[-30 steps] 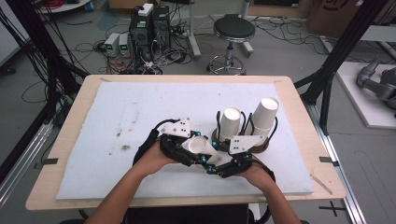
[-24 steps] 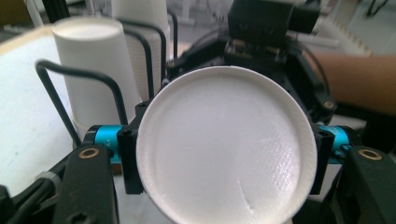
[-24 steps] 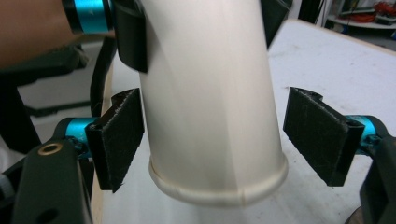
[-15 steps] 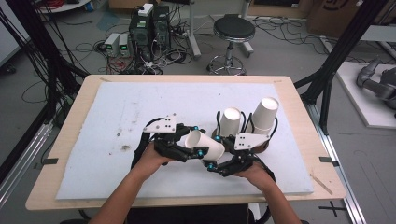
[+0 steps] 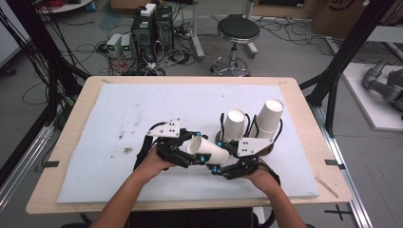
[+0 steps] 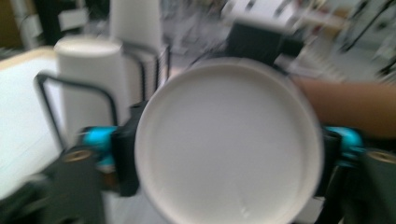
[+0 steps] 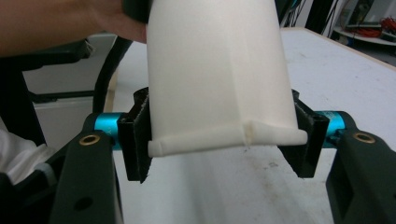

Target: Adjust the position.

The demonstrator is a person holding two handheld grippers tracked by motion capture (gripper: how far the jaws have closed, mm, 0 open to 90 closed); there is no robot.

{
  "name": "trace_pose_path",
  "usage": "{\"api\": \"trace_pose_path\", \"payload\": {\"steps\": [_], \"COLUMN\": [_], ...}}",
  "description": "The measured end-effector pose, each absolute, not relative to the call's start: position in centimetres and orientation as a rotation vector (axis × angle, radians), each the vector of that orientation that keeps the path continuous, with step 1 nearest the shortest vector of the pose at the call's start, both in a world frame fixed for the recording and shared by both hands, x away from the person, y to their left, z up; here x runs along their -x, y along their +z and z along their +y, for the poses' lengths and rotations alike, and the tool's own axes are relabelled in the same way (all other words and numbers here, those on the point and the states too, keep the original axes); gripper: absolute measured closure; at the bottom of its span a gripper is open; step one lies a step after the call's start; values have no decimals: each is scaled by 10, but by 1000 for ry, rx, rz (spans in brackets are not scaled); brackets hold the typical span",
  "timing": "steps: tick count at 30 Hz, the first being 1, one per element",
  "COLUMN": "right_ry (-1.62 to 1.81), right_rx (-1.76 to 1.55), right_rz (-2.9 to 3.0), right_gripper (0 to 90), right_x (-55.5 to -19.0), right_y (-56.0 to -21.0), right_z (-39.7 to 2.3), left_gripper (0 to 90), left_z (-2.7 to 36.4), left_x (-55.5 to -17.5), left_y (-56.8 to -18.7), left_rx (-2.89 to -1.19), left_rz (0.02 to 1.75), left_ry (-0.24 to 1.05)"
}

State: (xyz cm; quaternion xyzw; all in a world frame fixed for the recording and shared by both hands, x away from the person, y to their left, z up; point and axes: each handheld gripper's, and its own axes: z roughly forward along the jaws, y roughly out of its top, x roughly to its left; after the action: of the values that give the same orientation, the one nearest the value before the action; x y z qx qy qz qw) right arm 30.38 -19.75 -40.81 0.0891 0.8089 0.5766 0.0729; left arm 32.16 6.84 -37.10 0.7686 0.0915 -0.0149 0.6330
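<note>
A white paper cup (image 5: 209, 151) lies on its side above the white mat (image 5: 119, 109), held from both ends. My left gripper (image 5: 196, 145) is shut on its base end, and in the left gripper view the cup's round bottom (image 6: 229, 144) faces the camera between the jaws. My right gripper (image 5: 219, 164) is shut on the rim end. In the right gripper view the black pads (image 7: 137, 140) press the cup wall (image 7: 219, 70) just behind the rolled rim. Two more white cups (image 5: 235, 124) (image 5: 270, 113) stand upside down on a black wire rack (image 5: 251, 124) just beyond the grippers.
The wooden table edge (image 5: 190, 204) runs close under the person's forearms. The rack with its cup (image 6: 88, 88) is right behind the held cup. Beyond the table a stool (image 5: 234, 31) and computer boxes (image 5: 152, 23) stand on the floor.
The left gripper has shifted to the left, and the cup now stretches out longer between the two grippers. The right gripper has barely moved.
</note>
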Motion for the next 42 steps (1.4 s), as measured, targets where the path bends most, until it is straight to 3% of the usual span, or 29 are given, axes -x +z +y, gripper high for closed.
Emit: {"api": "trace_pose_path", "payload": {"steps": [1, 3, 13, 15, 19, 25, 30, 39, 42], "right_ry": [1732, 1704, 1619, 1627, 1643, 1672, 1735, 1852, 1892], "right_rx": [-268, -257, -251, -245, -237, -230, -276, -295, -258], "right_rz": [2430, 2439, 2485, 2489, 2494, 2503, 2462, 2411, 2398], "right_gripper": [376, 378, 369, 370, 372, 369, 203, 205, 306], "right_x": [-304, -304, -304, -304, -304, -303, -302, -301, -301], "right_y": [-408, -408, -409, -409, -408, -407, -407, -403, -400], "right_z": [-197, -198, -193, -193, -194, -197, -195, -198, -203], "left_gripper": [279, 176, 183, 203, 329, 353, 361, 362, 363], "left_z": [68, 69, 75, 74, 74, 79, 83, 87, 86], "left_x": [-320, -318, -320, -321, -321, -323, -323, -323, -323], "left_y": [-371, -370, -356, -358, -361, -365, -370, -377, -381], "left_rx": [-1800, -1853, -1893, -1912, -1920, -1870, -1804, -1690, -1685], "left_rz": [228, 246, 190, 178, 118, 122, 119, 123, 128], "left_ry": [-5, 30, 58, 48, 16, -43, -61, -101, -109]}}
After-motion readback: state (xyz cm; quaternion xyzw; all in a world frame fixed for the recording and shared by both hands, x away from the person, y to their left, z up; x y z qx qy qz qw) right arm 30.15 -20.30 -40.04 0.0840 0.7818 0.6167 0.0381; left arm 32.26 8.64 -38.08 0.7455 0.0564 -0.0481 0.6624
